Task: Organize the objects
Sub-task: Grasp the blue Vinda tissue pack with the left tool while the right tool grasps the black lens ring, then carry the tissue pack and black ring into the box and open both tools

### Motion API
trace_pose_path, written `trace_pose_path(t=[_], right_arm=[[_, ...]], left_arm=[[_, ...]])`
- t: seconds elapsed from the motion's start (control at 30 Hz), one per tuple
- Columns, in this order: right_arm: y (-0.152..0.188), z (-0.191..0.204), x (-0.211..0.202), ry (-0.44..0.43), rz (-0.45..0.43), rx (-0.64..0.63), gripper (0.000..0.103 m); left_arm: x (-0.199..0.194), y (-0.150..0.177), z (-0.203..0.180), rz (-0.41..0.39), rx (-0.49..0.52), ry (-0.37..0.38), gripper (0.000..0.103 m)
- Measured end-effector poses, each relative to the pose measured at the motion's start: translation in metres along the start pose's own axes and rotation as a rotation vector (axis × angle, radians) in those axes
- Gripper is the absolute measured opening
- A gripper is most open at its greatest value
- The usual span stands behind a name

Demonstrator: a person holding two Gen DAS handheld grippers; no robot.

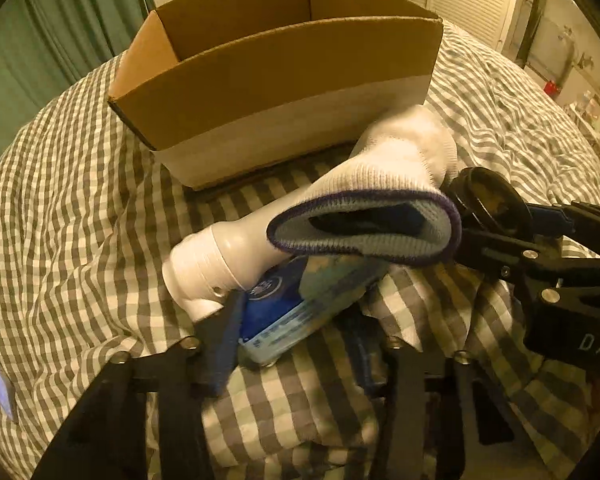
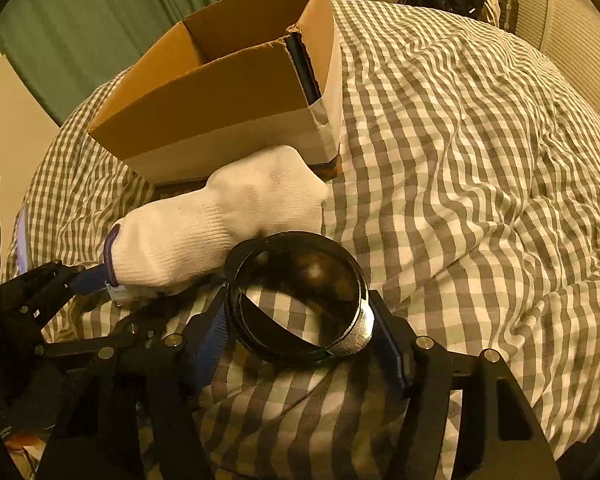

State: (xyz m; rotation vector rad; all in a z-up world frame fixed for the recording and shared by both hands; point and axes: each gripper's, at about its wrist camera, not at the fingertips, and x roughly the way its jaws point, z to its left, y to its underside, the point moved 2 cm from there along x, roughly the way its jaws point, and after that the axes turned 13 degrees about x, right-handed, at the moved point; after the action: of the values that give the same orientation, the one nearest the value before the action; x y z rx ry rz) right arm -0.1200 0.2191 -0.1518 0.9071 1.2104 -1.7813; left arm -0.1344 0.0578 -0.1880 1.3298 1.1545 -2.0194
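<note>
**Both pairs of fingers close around their items in front of the box**

The left gripper [image 1: 300, 332] has its fingers spread on either side of the base of a white-capped bottle [image 1: 236, 276] with a blue label. One finger [image 1: 220, 344] lies against the label. The other is well off to the side, so the bottle is bracketed, not yet pinched. A white sock [image 1: 380, 204] is draped over the bottle's far end, which is probably why the fingers approach from the bare base.

The right gripper [image 2: 300, 332] has its fingers either side of a coiled black belt [image 2: 296, 300] with a silver buckle. They touch or nearly touch its outer loops. I cannot tell whether they press, but a hold across the coil would likely keep it from unrolling.

Beyond both sets of fingers, past the sock, stands an open cardboard box [image 2: 220, 92] on the checked bed cover [image 2: 460, 160]. It is presumably the place these things go.
</note>
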Motion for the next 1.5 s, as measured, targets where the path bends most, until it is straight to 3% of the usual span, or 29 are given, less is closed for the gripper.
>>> trace_pose_path(t=[0.17,0.67,1.13,1.5], right_arm=[[0.002,0.000,-0.010,0.015,-0.016,-0.001,0.064],[0.016,0.022,-0.075,0.057,-0.137,-0.054,0.064],[0.033,0.057,-0.154,0.037,-0.286,-0.104,0.064],[0.028,0.088,-0.216,0.018,-0.424,-0.161,0.064]], left_arm=[[-0.013,0.007,-0.002,-0.022,0.010,-0.001,0.036],[-0.076,0.020,0.003,-0.079,-0.012,-0.025,0.034],[-0.161,0.025,0.013,-0.229,-0.049,-0.089,0.034],[-0.212,0.002,0.027,-0.351,-0.039,-0.132,0.034]])
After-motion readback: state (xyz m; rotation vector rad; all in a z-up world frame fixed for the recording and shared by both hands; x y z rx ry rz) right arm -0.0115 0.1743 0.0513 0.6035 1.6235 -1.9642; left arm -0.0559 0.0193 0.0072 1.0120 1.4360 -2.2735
